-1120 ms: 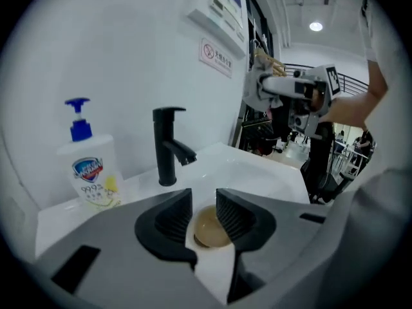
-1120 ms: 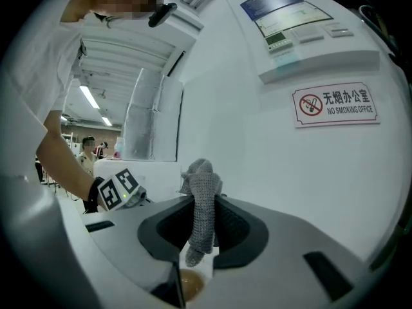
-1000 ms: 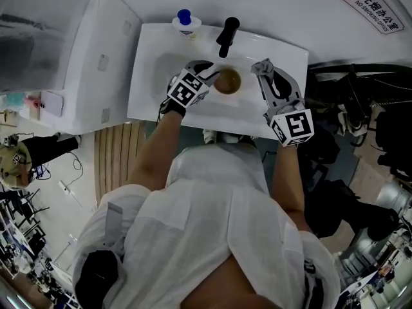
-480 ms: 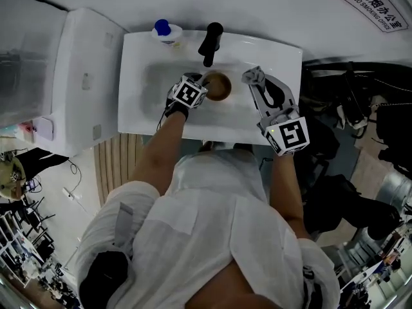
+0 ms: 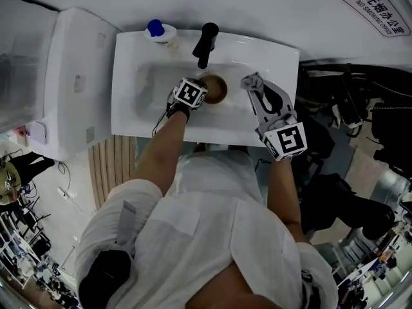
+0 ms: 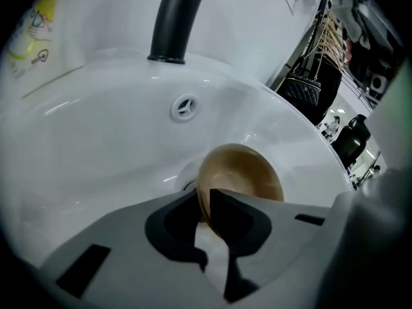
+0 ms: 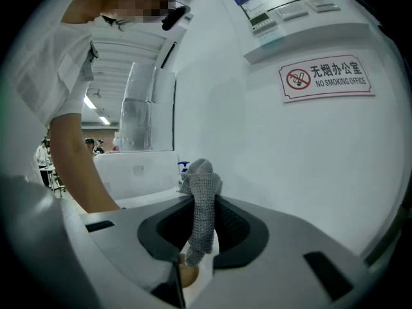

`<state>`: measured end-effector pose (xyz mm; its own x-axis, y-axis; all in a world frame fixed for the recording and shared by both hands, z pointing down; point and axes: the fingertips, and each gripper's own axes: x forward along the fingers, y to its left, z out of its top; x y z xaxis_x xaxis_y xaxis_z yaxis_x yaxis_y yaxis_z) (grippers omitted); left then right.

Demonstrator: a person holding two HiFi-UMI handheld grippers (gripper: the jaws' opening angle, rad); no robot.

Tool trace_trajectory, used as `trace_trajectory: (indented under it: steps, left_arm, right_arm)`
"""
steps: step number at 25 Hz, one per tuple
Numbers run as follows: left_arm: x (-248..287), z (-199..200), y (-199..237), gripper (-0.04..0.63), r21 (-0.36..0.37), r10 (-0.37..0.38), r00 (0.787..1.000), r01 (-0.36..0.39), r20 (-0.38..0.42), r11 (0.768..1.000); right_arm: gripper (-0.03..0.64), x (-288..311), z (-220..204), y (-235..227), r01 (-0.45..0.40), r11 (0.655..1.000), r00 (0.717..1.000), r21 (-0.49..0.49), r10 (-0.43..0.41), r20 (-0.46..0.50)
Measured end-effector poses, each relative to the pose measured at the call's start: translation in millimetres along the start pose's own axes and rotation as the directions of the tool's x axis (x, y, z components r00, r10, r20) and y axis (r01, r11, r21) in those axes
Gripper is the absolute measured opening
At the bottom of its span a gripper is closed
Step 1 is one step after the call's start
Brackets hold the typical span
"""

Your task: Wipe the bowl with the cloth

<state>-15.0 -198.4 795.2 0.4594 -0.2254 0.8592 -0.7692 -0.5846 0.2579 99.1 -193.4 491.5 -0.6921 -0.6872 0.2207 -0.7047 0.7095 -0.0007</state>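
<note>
Reaching steeply down into the white sink [image 6: 96,140] with the left gripper [image 6: 207,205]. Jaws just closing in, now clamped across the near rim of the brown bowl [image 6: 241,172], with one finger inside the bowl and the other against its outer wall. Rest of the bowl beyond the fingertips, low in the basin. Black tap [image 6: 177,18] rising well beyond the fingers, above the bowl. Round fitting [image 6: 185,107] on the sink wall, past the fingertips to the upper left.

Holding the right gripper [image 7: 199,237] roughly level over the sink's right part. Clamped on a grey knit cloth [image 7: 201,201], squeezed between both fingers, with the bunched end sticking up past the fingertips and a tail hanging down behind them.

From the head view: cloth right of the bowl, near but not touching. Blue-capped bottle [image 5: 156,29] on the sink ledge, well left of the left fingers. No-smoking sign [image 7: 328,77] on the wall, far beyond the right fingers.
</note>
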Motion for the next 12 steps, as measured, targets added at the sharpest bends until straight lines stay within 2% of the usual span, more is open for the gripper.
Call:
trace_trajectory:
  steps: [2, 6, 12]
  left_arm:
    - [-4, 5, -2, 0.018, 0.007, -0.004, 1.0, 0.004, 0.018, 1.0]
    - [-24, 19, -9, 0.018, 0.033, 0.014, 0.998, -0.016, 0.066, 0.999]
    - [-76, 45, -20, 0.018, 0.086, 0.099, 0.987, -0.11, 0.123, 0.99]
  right_arm:
    - [0.086, 0, -5, -1, -0.002, 1.0, 1.0, 0.006, 0.002, -0.015]
    - [0.095, 5, -14, 2, -0.015, 1.0, 0.999, 0.015, 0.016, -0.046]
    - [0.119, 18, -21, 18, -0.054, 0.999, 0.994, -0.004, 0.054, -0.096]
